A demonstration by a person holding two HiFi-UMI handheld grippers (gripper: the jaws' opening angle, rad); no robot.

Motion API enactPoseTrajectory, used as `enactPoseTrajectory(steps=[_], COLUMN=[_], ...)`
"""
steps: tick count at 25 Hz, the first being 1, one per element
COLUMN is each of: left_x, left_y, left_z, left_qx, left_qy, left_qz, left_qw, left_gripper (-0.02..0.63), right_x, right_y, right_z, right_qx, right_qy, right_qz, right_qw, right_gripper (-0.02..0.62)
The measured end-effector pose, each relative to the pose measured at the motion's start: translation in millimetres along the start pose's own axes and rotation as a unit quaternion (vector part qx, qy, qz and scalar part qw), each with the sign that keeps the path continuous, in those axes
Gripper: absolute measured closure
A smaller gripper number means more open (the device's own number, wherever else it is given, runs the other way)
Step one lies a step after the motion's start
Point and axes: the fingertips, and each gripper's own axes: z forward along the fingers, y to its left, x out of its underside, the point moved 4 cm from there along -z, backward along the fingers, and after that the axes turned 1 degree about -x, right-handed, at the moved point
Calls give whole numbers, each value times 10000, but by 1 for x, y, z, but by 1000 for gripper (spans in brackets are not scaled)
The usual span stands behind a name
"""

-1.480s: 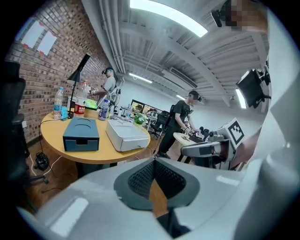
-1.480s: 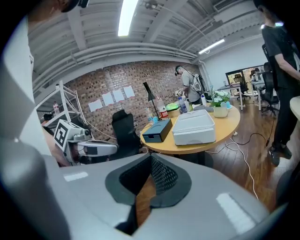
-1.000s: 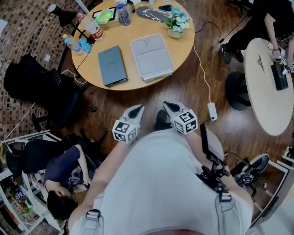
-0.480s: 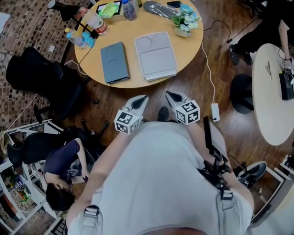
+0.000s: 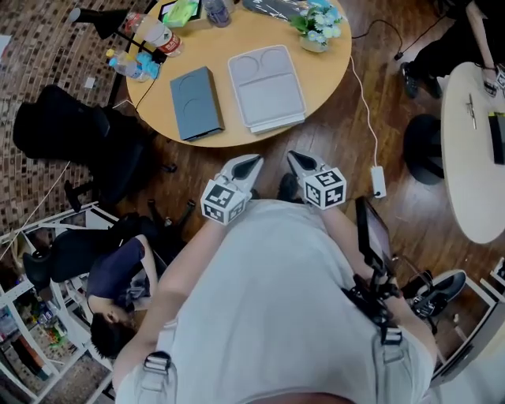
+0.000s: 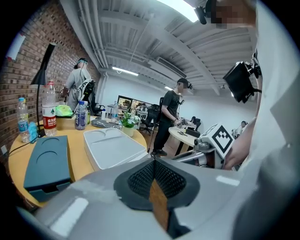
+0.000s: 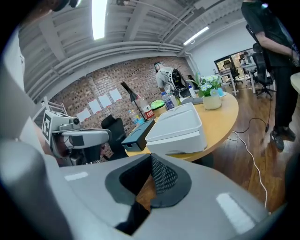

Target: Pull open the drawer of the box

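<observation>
Standing before a round wooden table, the person holds both tools close to the chest, side by side, with the tips pointing toward the table. The left gripper has its jaws pressed together, and nothing sits between the pads; only the floor shows through the small gap under them. The right gripper is the same, with the pads meeting and nothing held. Neither tool touches the table or anything on it; in the head view both tips stop just short of the near edge.

Two flat boxes lie beside each other near that edge. The dark blue-grey box is in front of the left gripper, and the larger pale grey box is in front of the right one. A drawer is perhaps in the front of each, since there is a notch low on the blue-grey box and a seam along the pale one, but from these angles I cannot tell for sure. Both fronts look flush, with nothing pulled out.

Farther back on the table stand some bottles and a small potted plant. A black office chair stands to the left of the table.
</observation>
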Motion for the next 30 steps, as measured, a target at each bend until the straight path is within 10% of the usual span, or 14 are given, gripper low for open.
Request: enactPoseTrajectory(steps=[16, 23, 30], left_x=[-5, -5, -5], left_y=[13, 8, 18], left_z=[16, 22, 18], left_qx=[842, 1118, 1125], left_qy=[522, 654, 733], left_qz=[319, 491, 550], left_qw=[9946, 9904, 9894], left_gripper=[600, 600, 600], right_x=[12, 28, 28], right_y=[-25, -40, -52], right_z=[20, 29, 39], right_qx=[456, 287, 239], right_qy=[-775, -1598, -1964], right_qz=[1929, 3578, 4016], right_qw=[9771, 9196, 8942], right_gripper=[588, 588, 588])
